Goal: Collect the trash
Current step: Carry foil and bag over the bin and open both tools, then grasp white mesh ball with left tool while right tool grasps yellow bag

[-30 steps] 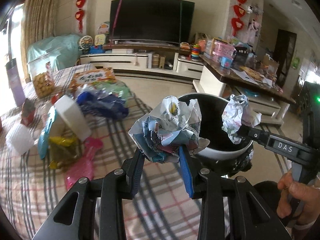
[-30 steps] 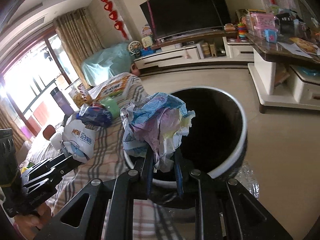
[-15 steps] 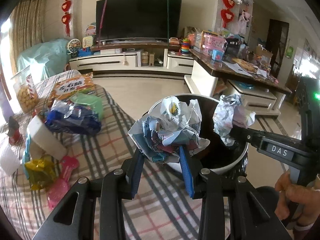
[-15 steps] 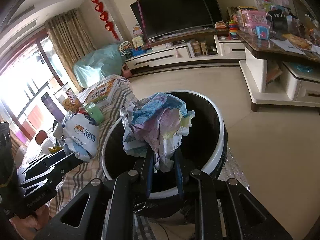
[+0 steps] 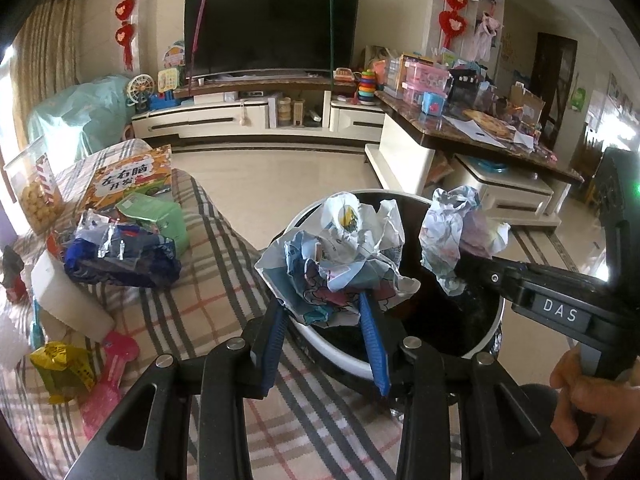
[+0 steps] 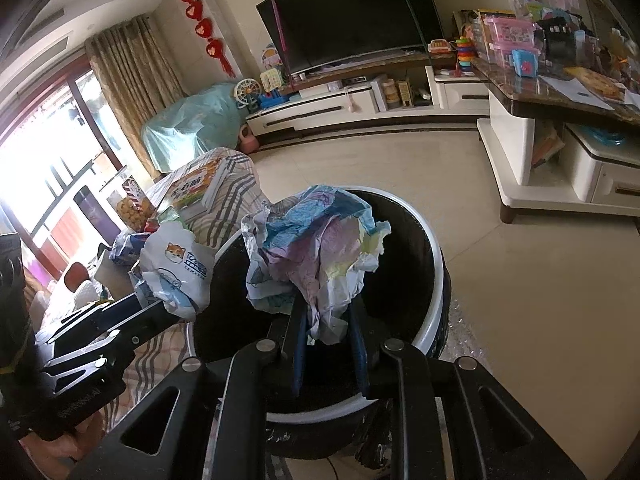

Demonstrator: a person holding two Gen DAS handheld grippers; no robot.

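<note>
My left gripper (image 5: pixel 320 304) is shut on a crumpled wad of printed paper and white wrapper (image 5: pixel 340 256), held over the near rim of a round black bin with a white rim (image 5: pixel 340 356). The right gripper (image 6: pixel 328 316) holds a crumpled pastel paper (image 6: pixel 316 248) above the bin's dark mouth (image 6: pixel 436 240); its jaws are opening, with the paper's tail still between the blue pads. The left wrist view shows the right gripper (image 5: pixel 476 264) reaching in from the right with its paper (image 5: pixel 452 232). The right wrist view shows the left gripper (image 6: pixel 160 304) and its wad (image 6: pixel 176 264) at the bin's left.
A plaid-covered surface (image 5: pixel 208 320) left of the bin holds a blue foil bag (image 5: pixel 120 256), a green box (image 5: pixel 156 212), a yellow wrapper (image 5: pixel 60 372), a pink item (image 5: pixel 112 364) and a snack jar (image 5: pixel 32 192). A cluttered counter (image 5: pixel 480 128) stands to the right, with tiled floor beyond.
The left gripper has carried its wad rightward to the bin's rim; the table litter has slid left in its view. The right gripper's jaws stand slightly wider around its paper.
</note>
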